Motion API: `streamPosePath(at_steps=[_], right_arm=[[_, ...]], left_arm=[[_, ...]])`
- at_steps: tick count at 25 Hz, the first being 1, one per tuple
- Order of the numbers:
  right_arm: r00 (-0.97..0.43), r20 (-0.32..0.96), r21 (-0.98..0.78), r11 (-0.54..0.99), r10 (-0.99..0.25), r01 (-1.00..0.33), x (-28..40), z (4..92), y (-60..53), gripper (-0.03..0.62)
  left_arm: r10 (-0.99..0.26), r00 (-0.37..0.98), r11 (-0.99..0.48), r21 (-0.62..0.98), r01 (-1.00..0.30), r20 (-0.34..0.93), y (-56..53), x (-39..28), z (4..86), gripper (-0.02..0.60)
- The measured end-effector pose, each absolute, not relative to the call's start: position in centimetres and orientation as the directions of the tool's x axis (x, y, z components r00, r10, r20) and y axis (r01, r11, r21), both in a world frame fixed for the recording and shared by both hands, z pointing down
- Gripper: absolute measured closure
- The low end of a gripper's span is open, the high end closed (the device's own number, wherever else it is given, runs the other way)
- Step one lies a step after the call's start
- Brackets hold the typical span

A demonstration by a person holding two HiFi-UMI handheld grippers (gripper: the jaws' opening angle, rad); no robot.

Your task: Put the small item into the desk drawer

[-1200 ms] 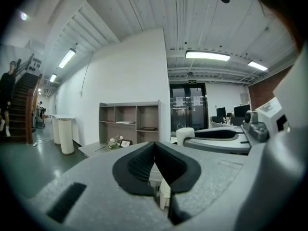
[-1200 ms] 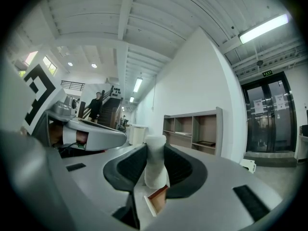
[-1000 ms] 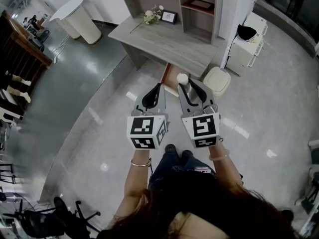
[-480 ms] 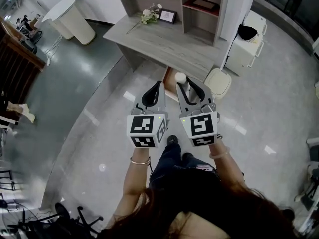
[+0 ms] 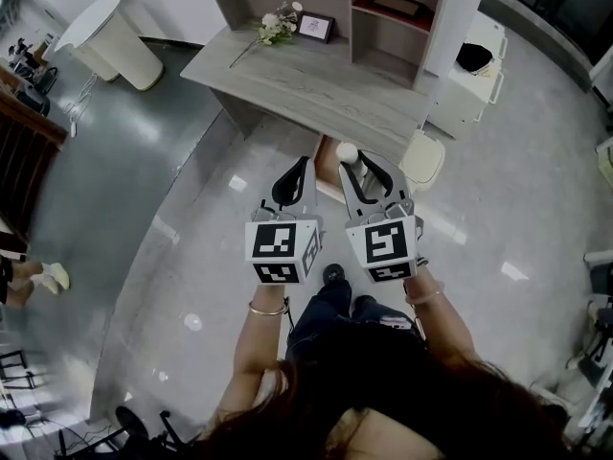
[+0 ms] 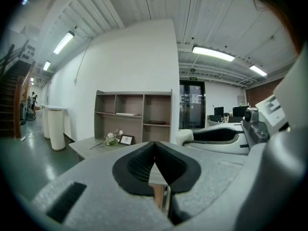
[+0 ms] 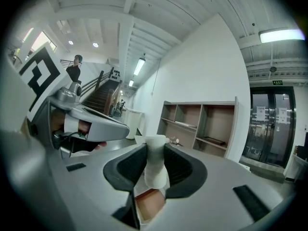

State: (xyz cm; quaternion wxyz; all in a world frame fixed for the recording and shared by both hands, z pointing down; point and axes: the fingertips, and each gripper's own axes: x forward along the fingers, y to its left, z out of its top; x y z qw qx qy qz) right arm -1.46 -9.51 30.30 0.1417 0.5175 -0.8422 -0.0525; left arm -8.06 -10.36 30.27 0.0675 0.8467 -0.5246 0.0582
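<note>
A small white capped bottle [image 5: 347, 152] stands upright between the pads of my right gripper [image 5: 351, 163], which is shut on it; the right gripper view shows the bottle [image 7: 155, 170] pinched in the right gripper [image 7: 155, 163]. Beside it my left gripper [image 5: 305, 166] is shut with nothing in it, its tips meeting in the left gripper view [image 6: 154, 146]. Both are held over the floor in front of the grey desk [image 5: 316, 80]. An open drawer [image 5: 323, 166] with a brown inside sticks out from the desk's near edge, just beyond the fingertips.
Flowers [image 5: 273, 25] and a picture frame [image 5: 316, 27] lie on the desk, with a shelf unit [image 5: 383, 3] behind. A round white stool [image 5: 420, 156] stands right of the drawer, a white cabinet [image 5: 469, 75] further right, a white cylinder stand [image 5: 110, 36] far left.
Both grippers have come closer to the desk with the person walking; the open drawer now lies right at the fingertips. The bottle stays in the right gripper.
</note>
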Motion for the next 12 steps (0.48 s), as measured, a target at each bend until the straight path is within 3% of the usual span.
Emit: streamPosePath(at_steps=[12], right_arm=[[-0.369,0.306,0.316,0.460,-0.878,-0.830,-4.0,36.3,-14.8,0.490]], left_arm=[[-0.852,0.474,-0.467,0.086,-0.880,0.220,-16.5,-10.6,34.5,0.566]])
